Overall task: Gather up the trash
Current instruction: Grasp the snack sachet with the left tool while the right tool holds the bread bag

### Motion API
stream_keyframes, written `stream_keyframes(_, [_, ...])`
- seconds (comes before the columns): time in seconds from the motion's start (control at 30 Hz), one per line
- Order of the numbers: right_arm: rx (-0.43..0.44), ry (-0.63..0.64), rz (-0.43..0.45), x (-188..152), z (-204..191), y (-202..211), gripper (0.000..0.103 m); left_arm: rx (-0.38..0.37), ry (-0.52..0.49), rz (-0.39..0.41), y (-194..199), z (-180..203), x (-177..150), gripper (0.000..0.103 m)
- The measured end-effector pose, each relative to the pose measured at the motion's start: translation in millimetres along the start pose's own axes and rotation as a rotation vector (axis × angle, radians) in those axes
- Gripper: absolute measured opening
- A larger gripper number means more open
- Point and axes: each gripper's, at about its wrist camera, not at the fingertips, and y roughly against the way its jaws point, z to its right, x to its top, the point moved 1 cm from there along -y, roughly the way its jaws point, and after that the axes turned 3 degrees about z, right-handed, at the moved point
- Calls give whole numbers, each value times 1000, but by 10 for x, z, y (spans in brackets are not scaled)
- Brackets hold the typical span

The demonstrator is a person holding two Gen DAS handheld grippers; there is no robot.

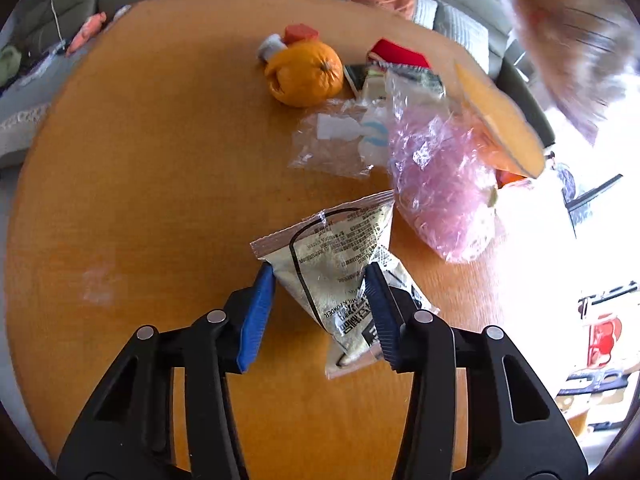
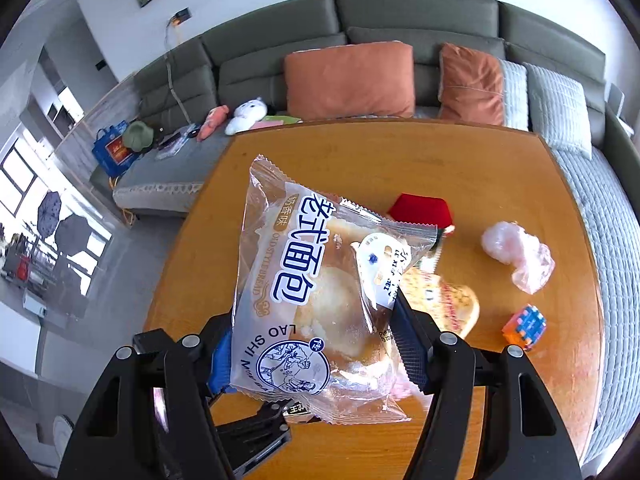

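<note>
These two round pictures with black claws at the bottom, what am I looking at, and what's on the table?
Each picture comes from a wide-angle camera on a hand-held gripper; a person holds one in each hand to collect trash. The black claws are the gripper's two fingers.

The left gripper looks down on a wooden table. Its fingers are open around a pale printed packet. Beyond lie an orange, a clear wrapper and a pink plastic bag.

The right gripper holds a bread bag above the table, with a sofa behind. On the table are crumpled pink plastic and a small colourful cube.
</note>
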Motion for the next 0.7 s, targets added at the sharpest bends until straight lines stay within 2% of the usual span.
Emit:
stream_keyframes(0.3, [69, 66, -28, -49, -770, -231, 67, 43, 95, 73, 516, -808, -189, 41])
stream_keyframes(0.37, [86, 74, -36, -65, -918, -285, 67, 36, 111, 39, 509, -951, -230, 16])
stream_keyframes(0.43, [96, 83, -38, -82, -1045, -310, 67, -2, 153, -23, 423, -1075, -266, 17])
stream_keyframes(0.53, [87, 100, -31, -117, -1155, -290, 67, -26, 203, -32, 401, -1136, -253, 17])
stream_keyframes(0.57, [80, 103, -30, -124, -1158, -278, 67, -31, 213, -39, 393, -1137, -239, 21])
stream_keyframes(0.6, [72, 103, -30, -129, -1145, -266, 67, -38, 225, -50, 376, -1140, -230, 31])
stream_keyframes(0.63, [61, 99, -29, -137, -1112, -252, 67, -39, 242, -62, 363, -1150, -226, 71])
stream_keyframes(0.67, [53, 93, -28, -132, -1074, -246, 67, -25, 266, -55, 362, -1151, -230, 97])
stream_keyframes(0.7, [44, 87, -26, -130, -1022, -232, 67, -9, 274, -22, 390, -1127, -234, 97])
